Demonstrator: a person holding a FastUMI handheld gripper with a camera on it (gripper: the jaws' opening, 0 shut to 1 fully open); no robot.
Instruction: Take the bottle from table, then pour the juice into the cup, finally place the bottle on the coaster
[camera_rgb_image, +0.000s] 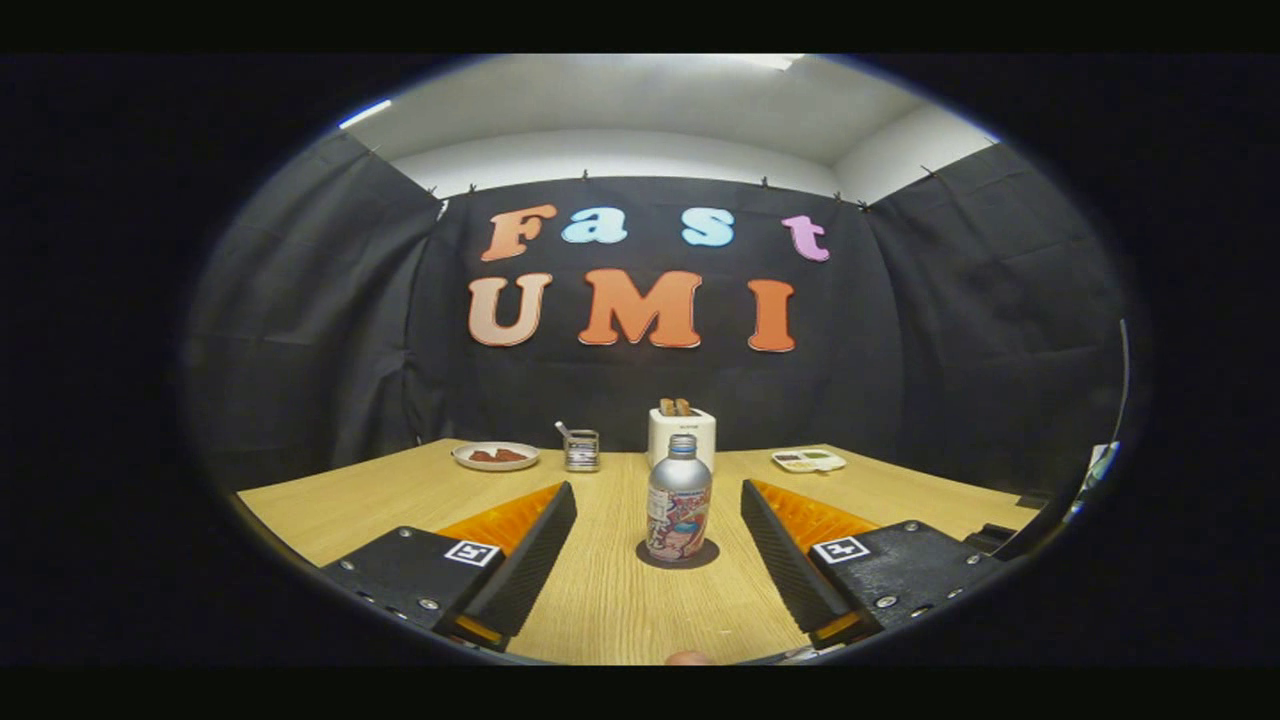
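Both claw (658, 520) fingers wide of bottle (679, 500)

gripper (658, 500) with ribbed inner faces on both jaws, square black-and-white marker tags, small silver screws, jaws parted

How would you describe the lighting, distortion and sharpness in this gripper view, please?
Gripper view: even overhead light, with a soft sheen on the bottle standing on the dark coaster; fisheye bending curves the table edges; the open gripper and bottle look sharp, while the toaster and plates behind are small and soft.
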